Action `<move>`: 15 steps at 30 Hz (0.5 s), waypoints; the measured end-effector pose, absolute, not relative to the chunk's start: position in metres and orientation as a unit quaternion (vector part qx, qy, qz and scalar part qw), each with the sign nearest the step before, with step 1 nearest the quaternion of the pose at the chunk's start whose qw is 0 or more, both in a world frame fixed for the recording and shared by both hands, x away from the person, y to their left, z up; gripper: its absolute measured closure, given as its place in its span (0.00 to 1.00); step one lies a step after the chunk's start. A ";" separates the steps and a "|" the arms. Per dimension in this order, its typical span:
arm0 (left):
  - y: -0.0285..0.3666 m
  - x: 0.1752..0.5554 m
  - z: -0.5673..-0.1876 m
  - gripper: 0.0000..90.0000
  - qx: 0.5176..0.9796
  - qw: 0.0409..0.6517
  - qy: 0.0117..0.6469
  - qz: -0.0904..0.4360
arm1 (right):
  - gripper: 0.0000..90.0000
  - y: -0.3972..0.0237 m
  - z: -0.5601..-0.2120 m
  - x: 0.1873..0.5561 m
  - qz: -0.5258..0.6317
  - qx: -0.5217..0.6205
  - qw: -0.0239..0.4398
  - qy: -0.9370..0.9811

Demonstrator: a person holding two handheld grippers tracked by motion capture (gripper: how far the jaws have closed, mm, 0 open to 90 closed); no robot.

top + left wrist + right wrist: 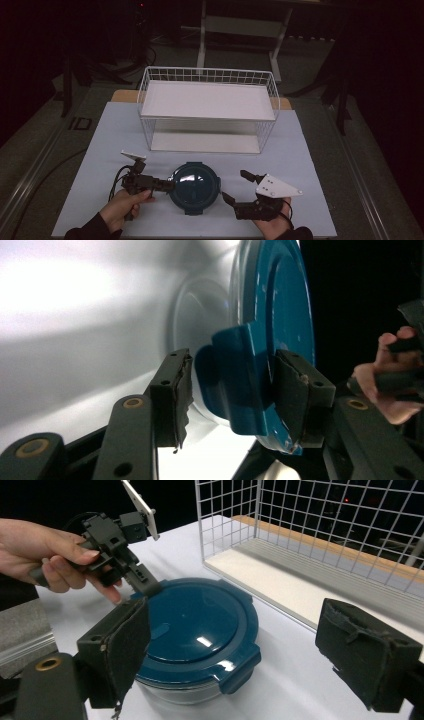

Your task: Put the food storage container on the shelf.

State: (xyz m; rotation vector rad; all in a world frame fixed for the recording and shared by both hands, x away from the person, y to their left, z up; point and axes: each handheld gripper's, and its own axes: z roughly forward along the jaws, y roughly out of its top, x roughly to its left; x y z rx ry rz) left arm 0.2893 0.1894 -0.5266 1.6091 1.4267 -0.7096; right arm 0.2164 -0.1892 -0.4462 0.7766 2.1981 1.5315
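A round container with a dark teal clip-on lid stands on the white table near the front edge. My left gripper reaches in from the left and is shut on the lid's left clip tab, one pad on each side of it. The same gripper, held by a hand, meets the lid's far rim in the right gripper view. Just right of the container my right gripper stands open, its jaws wide apart with nothing between the pads. The container's clear base shows under the lid.
A white wire basket rack with an upper and a lower white shelf stands behind the container, its open side facing me. The white table top ends close to both hands. Beyond the table the room is dark.
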 end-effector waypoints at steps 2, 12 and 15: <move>0.190 0.290 -0.527 0.58 0.643 0.428 0.568 -0.284 | 0.16 -0.190 -0.447 0.217 0.539 0.277 0.172 0.777; 0.188 0.281 -0.519 0.60 0.676 0.437 0.537 -0.253 | 0.22 -0.193 -0.464 0.238 0.521 0.348 0.066 0.777; 0.186 0.277 -0.514 0.61 0.688 0.441 0.525 -0.238 | 0.27 -0.197 -0.474 0.250 0.518 0.387 0.003 0.763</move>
